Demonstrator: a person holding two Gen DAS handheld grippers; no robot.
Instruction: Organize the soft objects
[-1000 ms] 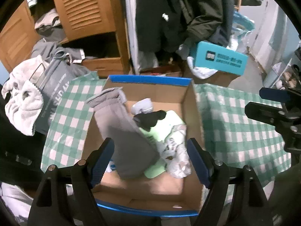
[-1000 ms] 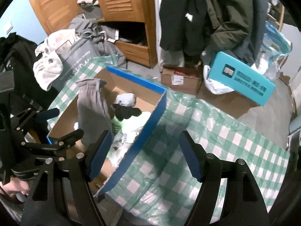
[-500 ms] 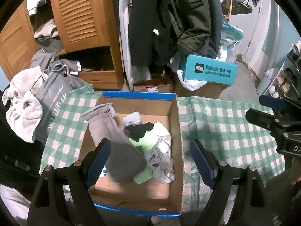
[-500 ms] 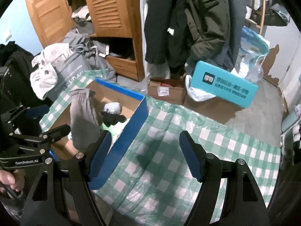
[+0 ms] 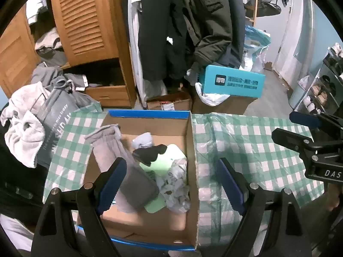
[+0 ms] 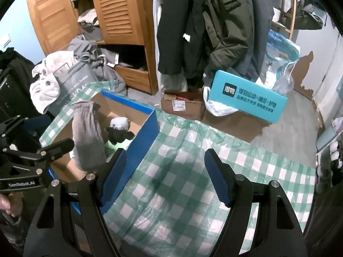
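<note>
1. Left wrist view: the left gripper (image 5: 171, 180) is held above a cardboard box (image 5: 191, 141) on a checked cloth (image 5: 246, 141); its jaws are spread, with nothing pinched. A grey sock (image 5: 115, 150) is draped over the box's left wall, and a black sock (image 5: 150, 153) and crumpled white items (image 5: 175, 184) are seen inside.
2. Right wrist view: the right gripper (image 6: 165, 175) is held over the cloth (image 6: 182, 171), just right of the box (image 6: 148, 126); its jaws are spread and empty.
</note>
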